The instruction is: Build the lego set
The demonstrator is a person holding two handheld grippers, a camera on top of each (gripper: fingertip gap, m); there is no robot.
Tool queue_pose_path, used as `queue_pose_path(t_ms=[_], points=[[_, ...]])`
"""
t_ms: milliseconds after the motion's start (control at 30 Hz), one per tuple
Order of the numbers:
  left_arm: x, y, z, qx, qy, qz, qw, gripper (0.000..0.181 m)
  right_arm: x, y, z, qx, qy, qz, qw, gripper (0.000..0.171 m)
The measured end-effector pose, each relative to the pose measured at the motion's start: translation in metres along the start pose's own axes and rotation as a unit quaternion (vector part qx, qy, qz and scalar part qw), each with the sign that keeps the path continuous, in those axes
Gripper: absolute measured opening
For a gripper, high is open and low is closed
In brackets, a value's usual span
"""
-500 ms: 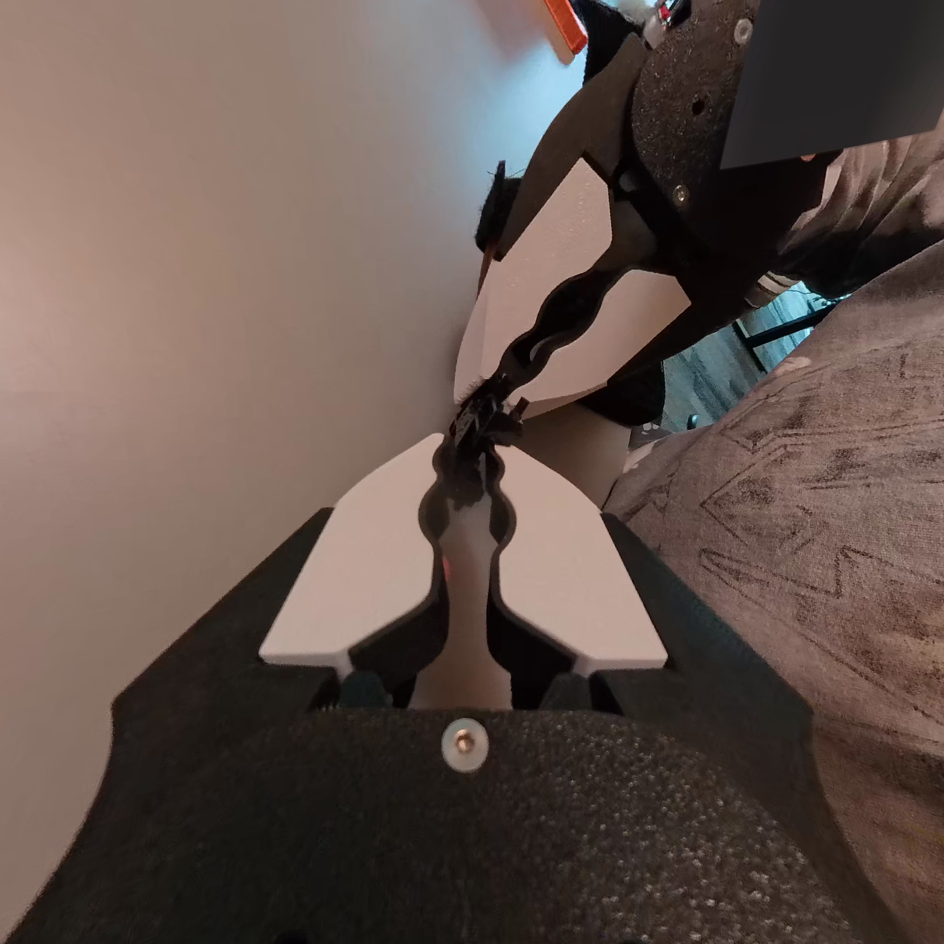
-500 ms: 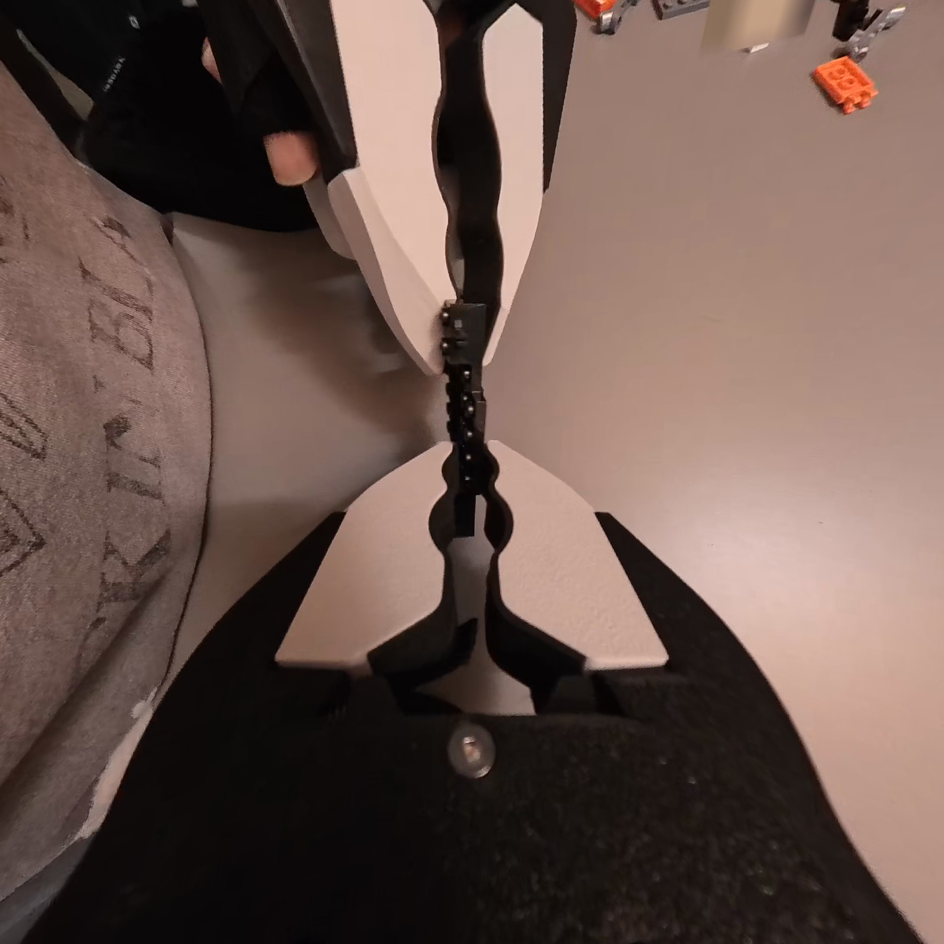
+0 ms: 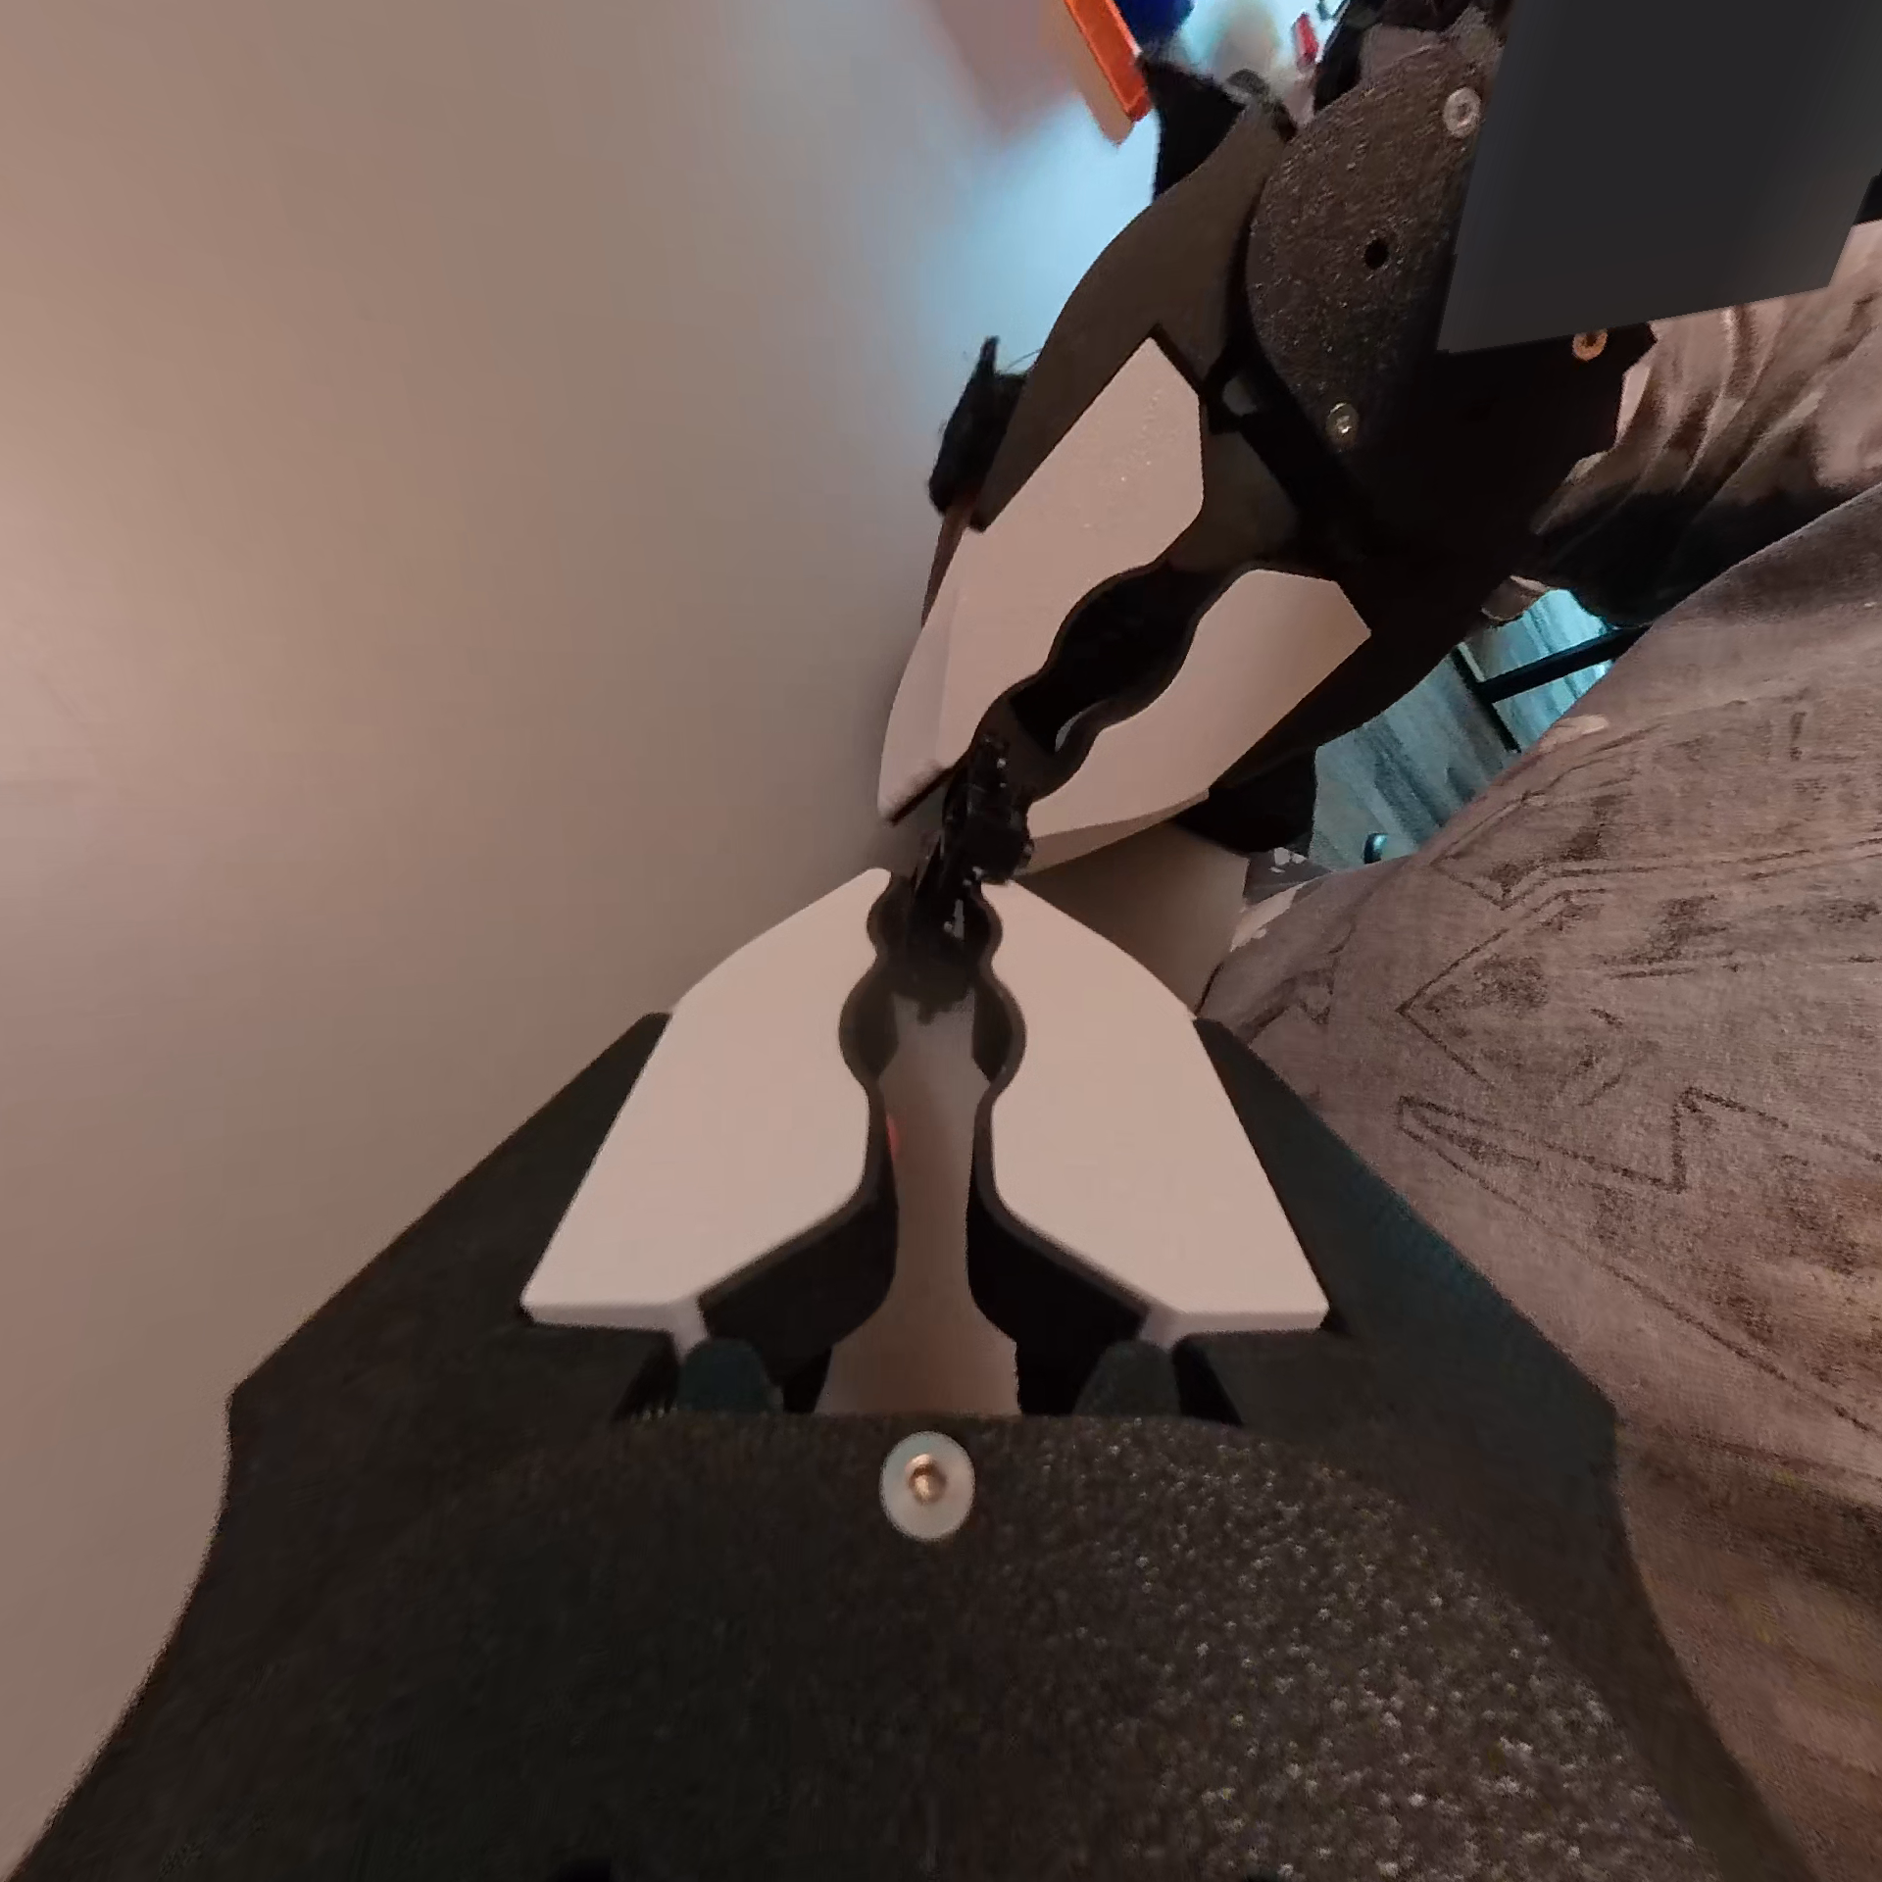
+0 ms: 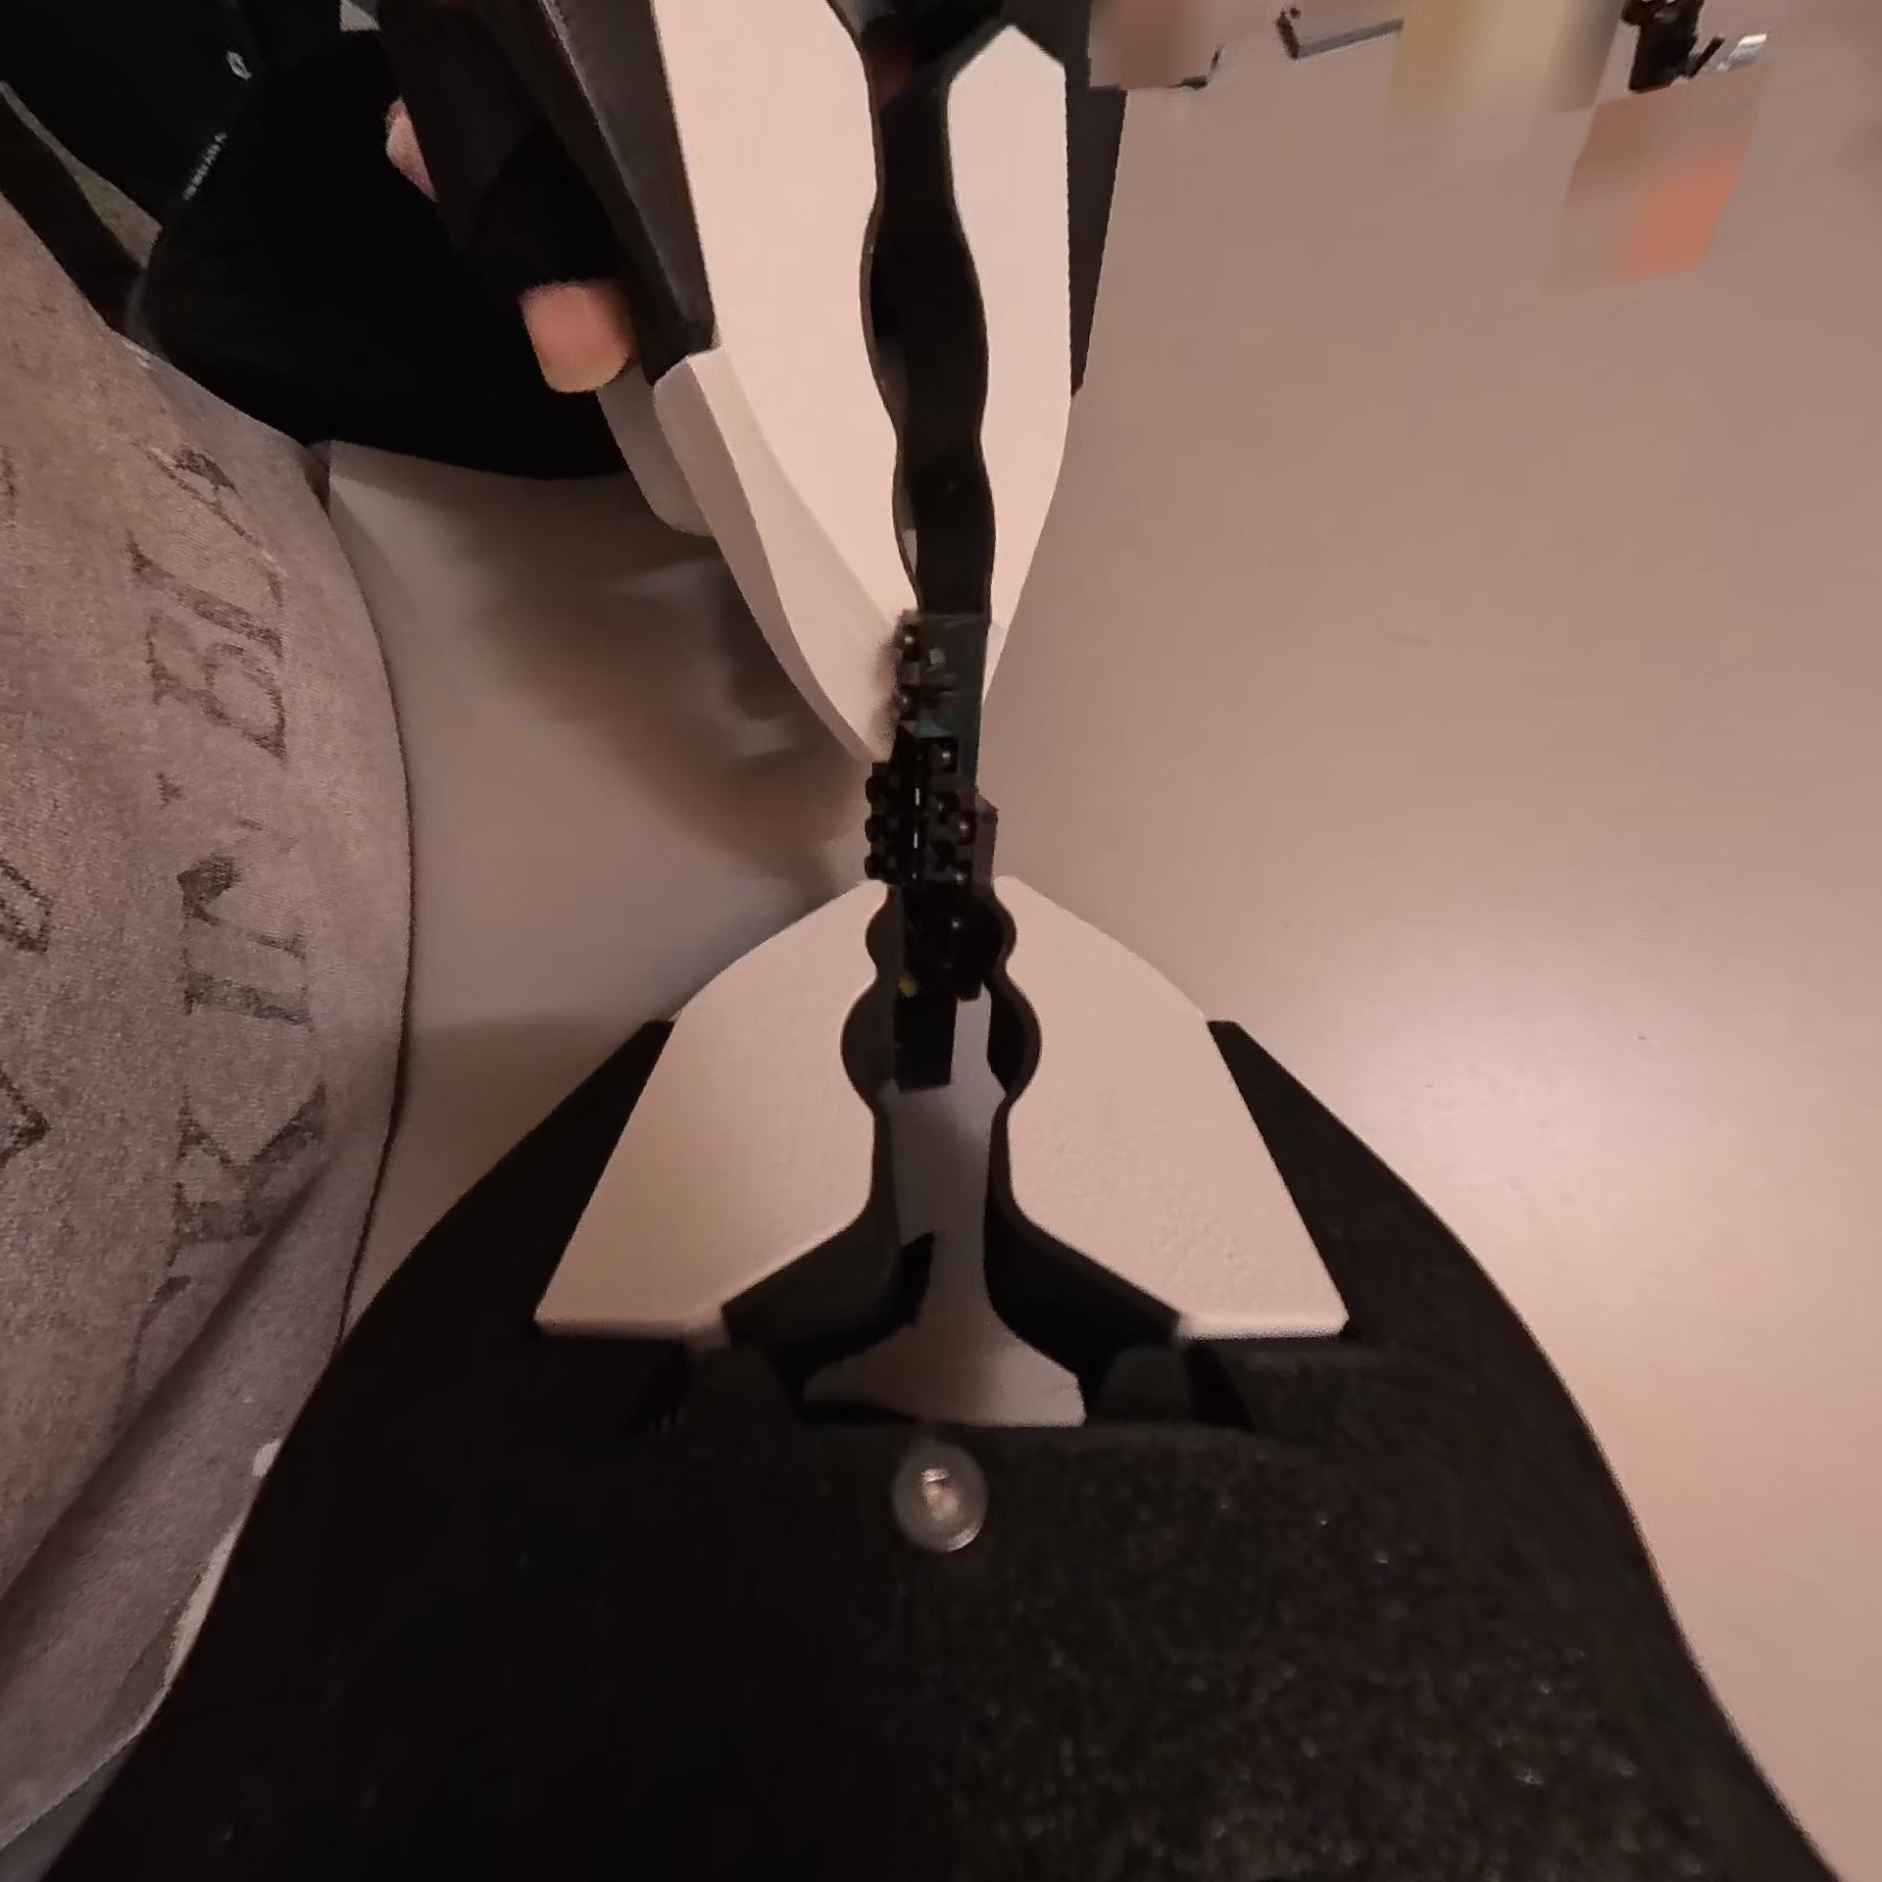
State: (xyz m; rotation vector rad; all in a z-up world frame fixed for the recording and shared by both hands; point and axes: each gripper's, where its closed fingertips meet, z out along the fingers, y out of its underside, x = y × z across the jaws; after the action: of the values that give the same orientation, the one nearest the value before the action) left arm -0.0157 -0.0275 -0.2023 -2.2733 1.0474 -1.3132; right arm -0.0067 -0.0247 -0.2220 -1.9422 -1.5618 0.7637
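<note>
Right hand-held gripper (image 4: 932, 917) clamped on near end of small black studded lego assembly (image 4: 927, 815); left hand-held gripper (image 4: 942, 652) pinches far end, tip to tip, above pale tabletop (image 4: 1426, 815). Risk: any twist between grips could pop the joint; the piece drops among loose bricks (image 4: 1670, 41).

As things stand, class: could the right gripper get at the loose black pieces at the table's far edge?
Probably not yet. The right gripper is shut on the black lego assembly, which the left gripper grips too. The bare table leaves the way to the black pieces free.
</note>
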Motion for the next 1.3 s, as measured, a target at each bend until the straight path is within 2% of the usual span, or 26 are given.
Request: queue_pose_path(t_ms=[167,500,567,600,633,767,867,1000,1100,1300], points=[[0.005,0.0,0.001,-0.006,-0.007,0.024,1.0,0.011,-0.006,-0.002,-0.001,0.006,-0.019,0.0,1.0,0.005],[0.005,-0.001,0.002,-0.006,-0.01,0.029,1.0,0.01,-0.007,-0.001,-0.001,0.02,-0.031,0.014,0.999,0.005],[0.002,-0.005,0.0,0.004,-0.009,0.016,1.0,0.01,-0.002,-0.006,-0.006,0.041,-0.023,0.033,0.998,0.012],[-0.001,-0.007,-0.001,0.011,-0.01,0.009,1.0,0.01,-0.001,-0.01,-0.012,0.056,-0.028,0.043,0.997,0.029],[-0.005,-0.008,-0.001,0.017,-0.01,-0.002,1.0,0.01,0.002,-0.014,-0.018,0.073,-0.026,0.052,0.996,0.037],[-0.018,-0.021,-0.006,0.066,0.027,-0.092,0.993,0.01,0.022,-0.008,-0.032,0.085,0.057,0.03,0.994,0.043],[-0.024,-0.034,-0.011,0.116,0.085,-0.184,0.972,0.01,0.033,-0.001,-0.03,0.085,0.137,0.003,0.987,0.05],[-0.026,-0.043,-0.012,0.151,0.147,-0.256,0.944,0.01,0.043,-0.002,-0.031,0.096,0.212,-0.04,0.972,0.055],[-0.024,-0.04,-0.008,0.153,0.168,-0.28,0.933,0.01,0.045,-0.008,-0.033,0.104,0.22,-0.089,0.966,0.053],[-0.018,-0.037,-0.007,0.159,0.183,-0.289,0.926,0.01,0.039,-0.011,-0.036,0.093,0.155,-0.147,0.972,0.041]])
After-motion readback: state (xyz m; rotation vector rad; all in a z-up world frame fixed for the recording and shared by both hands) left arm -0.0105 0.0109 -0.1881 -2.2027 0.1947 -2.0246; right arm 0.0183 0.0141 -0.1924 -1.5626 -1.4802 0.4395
